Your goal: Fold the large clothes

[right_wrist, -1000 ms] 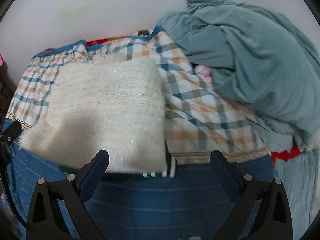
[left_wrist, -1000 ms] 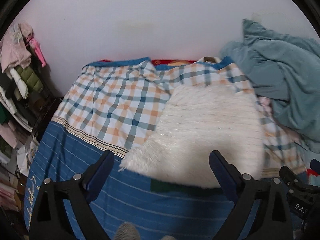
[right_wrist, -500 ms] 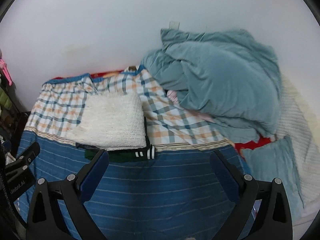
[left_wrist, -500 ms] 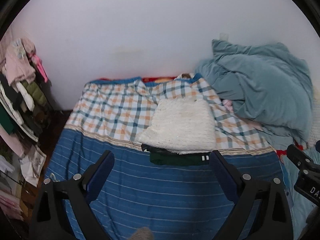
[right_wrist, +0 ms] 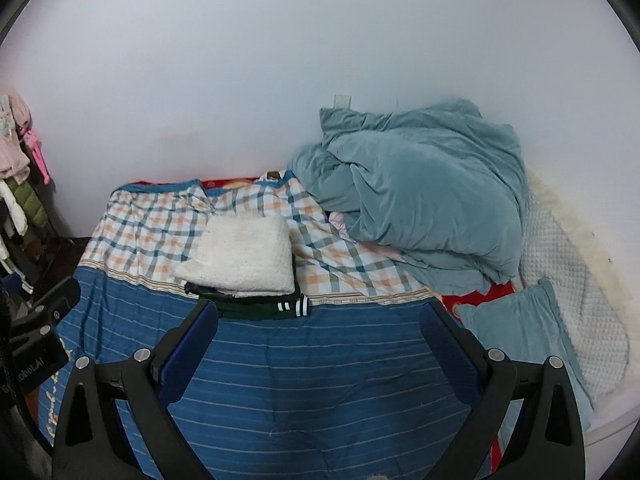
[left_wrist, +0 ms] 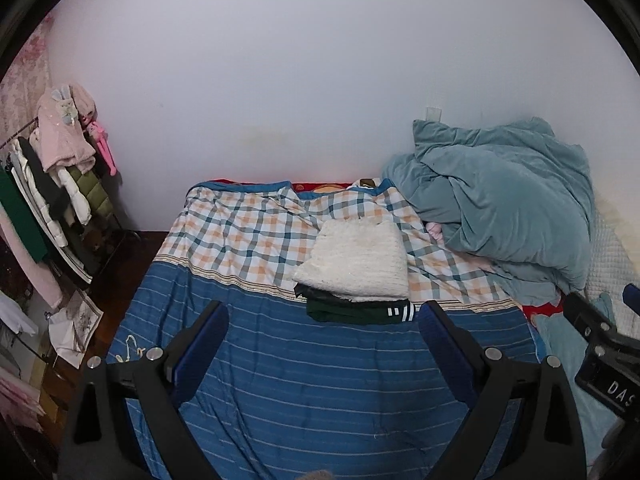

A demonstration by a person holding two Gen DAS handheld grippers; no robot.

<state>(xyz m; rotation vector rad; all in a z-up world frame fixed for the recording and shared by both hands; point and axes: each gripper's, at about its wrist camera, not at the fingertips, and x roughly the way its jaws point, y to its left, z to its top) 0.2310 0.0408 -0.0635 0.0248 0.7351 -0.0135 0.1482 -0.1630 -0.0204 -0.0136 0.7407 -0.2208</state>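
- Left wrist view: over the last second you pulled the left tool point(left_wrist: 322, 320) well back from the white fluffy sweater point(left_wrist: 356, 260), which had filled the frame and now sat small and far up the bed point(left_wrist: 304, 380).
- In that view the left tool stood wide open and held nothing; its jaws framed bare blue striped cover.
- The sweater lay folded on top of a dark green garment point(left_wrist: 352, 311) with white stripes at its edge, the stack resting where the checked cloth met the blue cover, ahead of the tool and slightly right of its centre line.
- Judging by that neat stack, this piece looked finished; to do the step well, you would keep both tools clear of the pile and fetch the next garment without dragging the cover.
- Right wrist view: the right tool point(right_wrist: 319, 320) had backed away likewise, and it too was spread open and empty.
- There the sweater point(right_wrist: 244, 258) sat ahead and left of the right tool, well apart from it, with the teal duvet point(right_wrist: 420, 200) heaped to the right and a teal pillow point(right_wrist: 516, 328) near the right jaw.
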